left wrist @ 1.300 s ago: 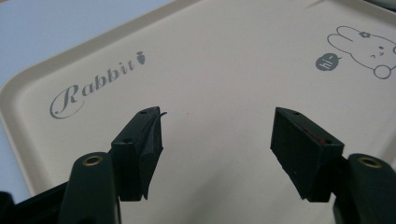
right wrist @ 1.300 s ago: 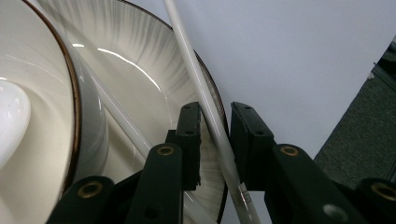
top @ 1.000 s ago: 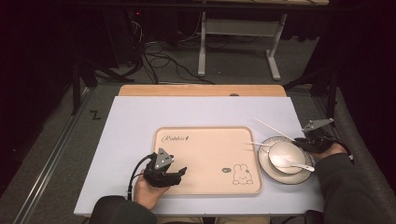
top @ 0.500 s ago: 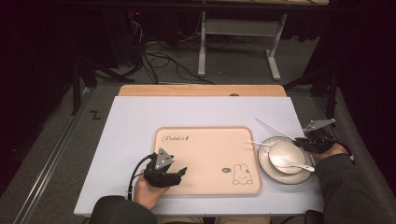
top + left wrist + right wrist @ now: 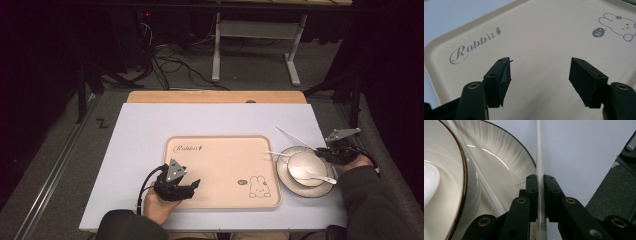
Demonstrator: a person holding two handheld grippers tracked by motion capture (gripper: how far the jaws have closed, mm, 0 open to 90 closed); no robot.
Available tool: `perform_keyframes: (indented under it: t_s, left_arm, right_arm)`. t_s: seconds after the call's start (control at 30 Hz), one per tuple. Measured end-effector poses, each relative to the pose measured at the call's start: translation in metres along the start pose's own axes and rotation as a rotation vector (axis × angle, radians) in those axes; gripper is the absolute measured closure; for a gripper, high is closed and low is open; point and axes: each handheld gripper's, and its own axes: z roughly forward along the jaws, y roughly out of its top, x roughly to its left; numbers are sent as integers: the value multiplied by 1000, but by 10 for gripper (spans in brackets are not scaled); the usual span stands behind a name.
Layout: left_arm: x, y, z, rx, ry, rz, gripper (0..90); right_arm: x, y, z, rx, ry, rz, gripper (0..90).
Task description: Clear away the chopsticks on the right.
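Room: dark floor with cables and a metal stand beyond a pale tabletop (image 5: 150, 130).
Left gripper (image 5: 192, 186): rests over the 7 o'clock corner of the beige rabbit tray (image 5: 220, 165); my fingers (image 5: 499, 80) stand wide with nothing between them.
Tray: bare, at the middle of the tabletop.
Plate (image 5: 300, 192): just off the tray's 4 o'clock corner, carrying a bowl (image 5: 300, 162) with a white spoon (image 5: 312, 175) lying in it.
Second chopstick (image 5: 277, 153): lies across the plate's 10 o'clock rim.
Held chopstick (image 5: 539, 150): white, running from my grip toward 10 o'clock over the tabletop.
Right gripper (image 5: 540, 180): at the plate's 2 o'clock edge; my fingers have just been closing and now pinch that chopstick near its end.
Risk, slip: I judge the thin, smooth stick could swivel or slide out, since I hold it far from its middle.
Risk, knock: lifting carelessly could catch the plate rim or nudge the other chopstick off.
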Motion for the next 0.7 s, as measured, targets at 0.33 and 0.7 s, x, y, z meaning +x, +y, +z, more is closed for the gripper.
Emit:
perform_keyframes:
  t_s: [0.33, 0.7]
  left_arm:
    - [-1, 0, 0, 0, -2, 3, 344]
    - [-1, 0, 0, -4, 0, 4, 346]
  right_arm:
    - [0, -1, -2, -21, -5, 4, 843]
    - [1, -1, -12, -40, -9, -7, 846]
